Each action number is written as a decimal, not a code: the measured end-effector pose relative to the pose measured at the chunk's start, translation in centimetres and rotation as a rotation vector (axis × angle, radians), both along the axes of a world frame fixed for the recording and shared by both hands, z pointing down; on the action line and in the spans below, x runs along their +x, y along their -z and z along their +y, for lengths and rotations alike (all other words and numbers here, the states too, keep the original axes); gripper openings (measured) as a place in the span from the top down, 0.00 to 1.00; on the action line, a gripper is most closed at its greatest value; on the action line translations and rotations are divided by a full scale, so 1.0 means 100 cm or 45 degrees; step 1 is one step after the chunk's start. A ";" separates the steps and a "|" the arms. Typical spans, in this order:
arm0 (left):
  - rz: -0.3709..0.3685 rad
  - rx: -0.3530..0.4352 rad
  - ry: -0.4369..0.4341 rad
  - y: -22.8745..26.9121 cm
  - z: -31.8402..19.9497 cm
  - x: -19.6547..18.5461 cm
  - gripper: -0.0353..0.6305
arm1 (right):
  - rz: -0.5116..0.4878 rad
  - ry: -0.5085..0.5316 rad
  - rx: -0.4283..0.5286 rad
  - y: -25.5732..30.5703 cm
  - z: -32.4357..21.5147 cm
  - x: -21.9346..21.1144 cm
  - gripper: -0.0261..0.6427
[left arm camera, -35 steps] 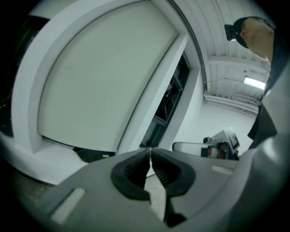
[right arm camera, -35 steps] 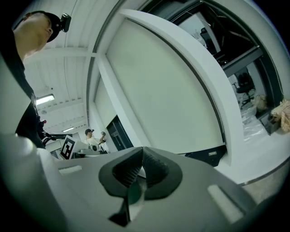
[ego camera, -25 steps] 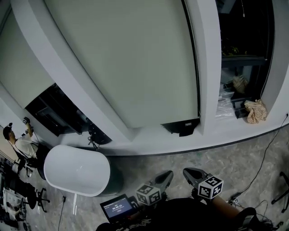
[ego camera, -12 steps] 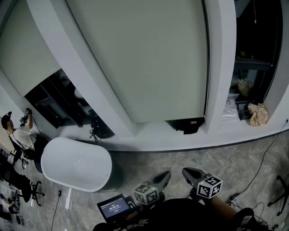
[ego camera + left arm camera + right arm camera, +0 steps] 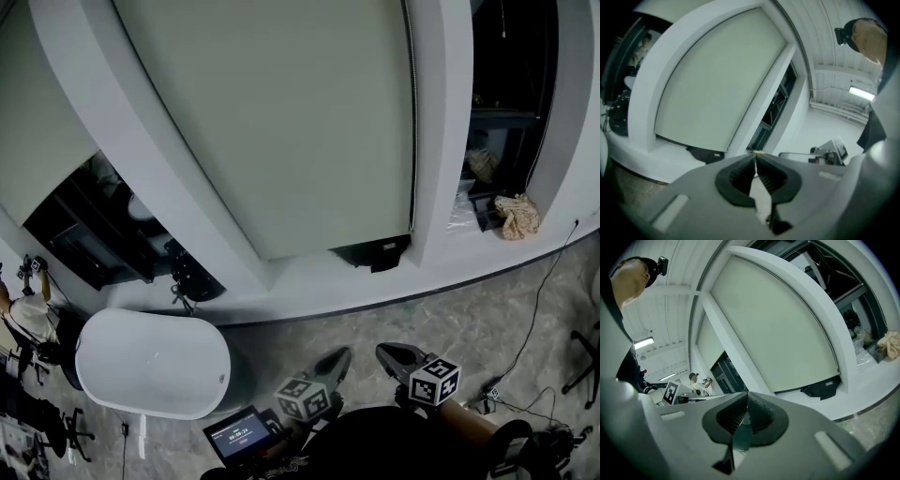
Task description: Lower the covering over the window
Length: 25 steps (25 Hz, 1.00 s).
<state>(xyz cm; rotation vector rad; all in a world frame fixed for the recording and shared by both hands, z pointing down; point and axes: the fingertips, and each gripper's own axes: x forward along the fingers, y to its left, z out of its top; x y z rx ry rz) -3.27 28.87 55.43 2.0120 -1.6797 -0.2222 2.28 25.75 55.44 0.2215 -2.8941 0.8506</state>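
Window covering is seen as a pale roller blind set in the middle white frame on the far side of the scene, drawn down over nearly the whole opening; its lower edge is stopped just above the white sill, and a black fitting is seen just under its lower right corner. A second covering is hung in the window to the left, with dark glass left bare beneath it. A crumpled cloth is laid on the sill at the far right, and a white bathtub is stood on the floor at the near left. The left hand-held gripper and the right hand-held gripper are held side by side at the near edge, pointed toward the covering and well apart from it. Both are clenched, jaws pressed together with nothing gripped. A small lit screen is seen beside the left one. A person is seen at the far left.
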 end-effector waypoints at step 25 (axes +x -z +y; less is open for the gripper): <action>0.026 0.006 -0.041 -0.001 0.003 0.017 0.94 | 0.009 -0.010 0.031 0.000 0.008 0.005 0.95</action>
